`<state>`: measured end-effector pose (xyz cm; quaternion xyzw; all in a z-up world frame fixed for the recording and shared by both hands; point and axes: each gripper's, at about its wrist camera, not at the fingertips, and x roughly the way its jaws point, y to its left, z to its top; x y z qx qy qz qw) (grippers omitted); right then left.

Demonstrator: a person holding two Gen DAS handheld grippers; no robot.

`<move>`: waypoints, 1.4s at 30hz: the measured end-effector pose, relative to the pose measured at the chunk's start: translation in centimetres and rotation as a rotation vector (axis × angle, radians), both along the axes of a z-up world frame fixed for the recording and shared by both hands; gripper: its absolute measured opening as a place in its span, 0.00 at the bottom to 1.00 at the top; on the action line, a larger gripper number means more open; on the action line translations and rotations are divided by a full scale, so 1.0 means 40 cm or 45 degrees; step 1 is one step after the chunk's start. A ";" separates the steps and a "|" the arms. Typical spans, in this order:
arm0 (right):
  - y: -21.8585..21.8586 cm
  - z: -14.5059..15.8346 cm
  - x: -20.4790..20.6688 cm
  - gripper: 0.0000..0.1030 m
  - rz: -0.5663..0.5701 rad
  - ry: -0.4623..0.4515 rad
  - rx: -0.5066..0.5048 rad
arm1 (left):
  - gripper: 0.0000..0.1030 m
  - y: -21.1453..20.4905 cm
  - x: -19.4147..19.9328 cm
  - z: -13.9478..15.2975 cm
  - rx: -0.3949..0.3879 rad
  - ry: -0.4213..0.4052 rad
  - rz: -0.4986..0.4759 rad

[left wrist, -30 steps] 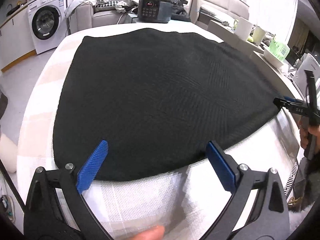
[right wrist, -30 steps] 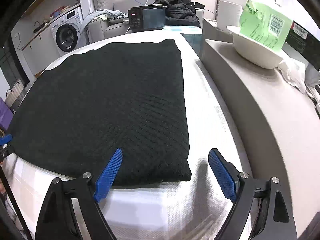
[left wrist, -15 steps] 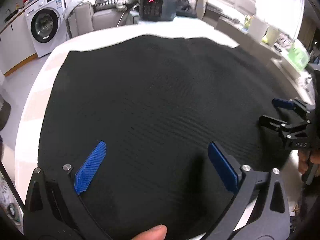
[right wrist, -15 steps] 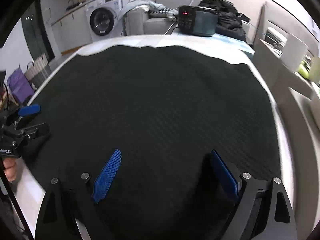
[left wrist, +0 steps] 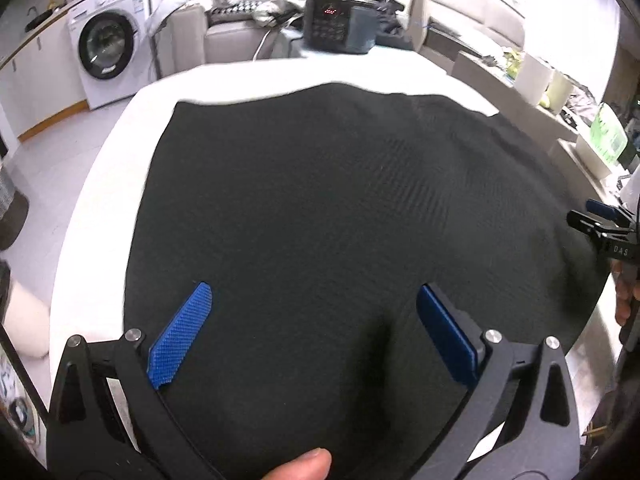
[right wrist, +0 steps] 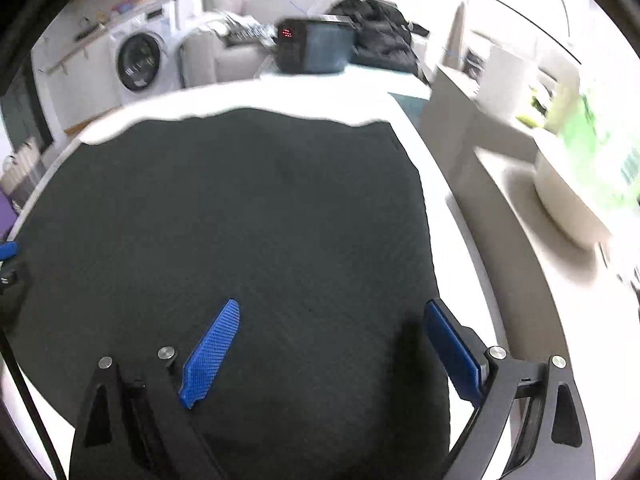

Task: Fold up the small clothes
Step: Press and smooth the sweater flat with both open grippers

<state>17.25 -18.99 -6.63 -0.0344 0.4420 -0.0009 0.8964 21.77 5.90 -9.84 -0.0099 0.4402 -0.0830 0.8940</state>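
Fingers of my left gripper [left wrist: 312,332] and right gripper [right wrist: 332,344], spread wide, now over black knit garment [left wrist: 340,220], past near hem; white tabletop [left wrist: 100,220] beneath. Grasp comes next.

Looks like I'm in someone's home: washing machine [left wrist: 105,53] by the wall, a sofa [left wrist: 224,36] heaped with clothes, cluttered counter [right wrist: 516,184] alongside.

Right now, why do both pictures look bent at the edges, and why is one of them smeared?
Both views come through fisheye lenses, so straight edges curve and the corners go black. Right wrist view: motion blur smears the white bowl and the green packet. Left wrist view: sharper, though the window side is washed out; the black cloth still shows its knit texture.
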 end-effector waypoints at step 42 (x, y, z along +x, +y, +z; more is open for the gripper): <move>-0.011 -0.068 0.343 0.95 -0.048 0.135 0.024 | 0.98 0.021 0.350 -0.042 0.040 0.112 0.093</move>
